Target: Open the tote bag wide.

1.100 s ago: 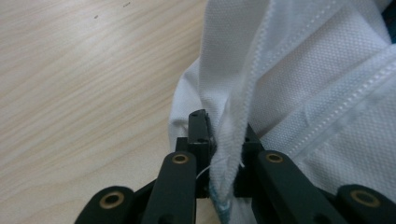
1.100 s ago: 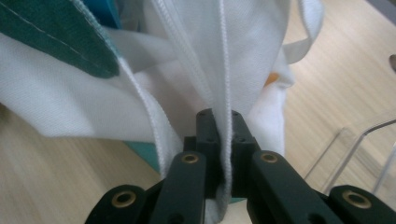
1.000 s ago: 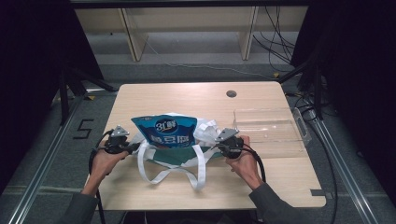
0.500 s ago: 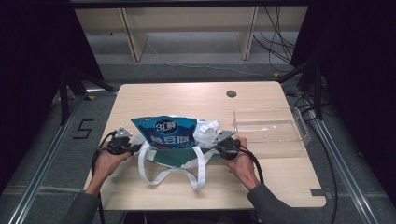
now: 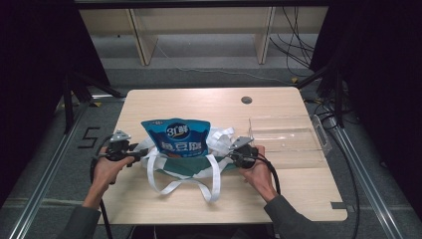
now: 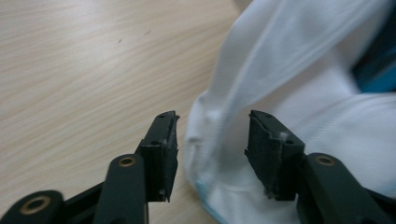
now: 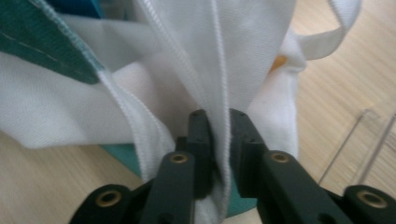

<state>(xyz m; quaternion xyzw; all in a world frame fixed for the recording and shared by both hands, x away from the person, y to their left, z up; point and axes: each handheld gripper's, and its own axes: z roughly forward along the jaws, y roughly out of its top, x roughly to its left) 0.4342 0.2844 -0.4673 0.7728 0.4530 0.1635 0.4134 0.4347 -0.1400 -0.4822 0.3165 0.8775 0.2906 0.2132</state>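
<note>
A white cloth tote bag (image 5: 189,162) with a teal panel lies on the tabletop (image 5: 199,104), and a blue snack pouch (image 5: 176,139) stands in its mouth, between the two grippers. The left gripper (image 5: 137,153) is seen with its fingers (image 6: 161,149) parted; they have just been opening, and a fold of the white cloth sits loosely between them without being pressed. The right gripper (image 7: 218,140) is closed on a seamed edge of the bag, the fabric pinched tight between its fingers (image 7: 201,144), though that grip has just been slackening a little. Beyond the right fingers a clear plastic tray (image 5: 286,134) rests on the tabletop, just beside the bag. The white handles (image 5: 209,184) trail on the tabletop on the near side of both grippers.

The step in hand is judged to be spreading the bag's mouth around the pouch. It would be done well if the left edge were retaken deeper between the fingers, on the hem rather than a loose fold, before any pull is made. The right pinch should be kept firm so the cloth is not lost. Both sides should be drawn apart evenly, lest the pouch be tipped over.
</note>
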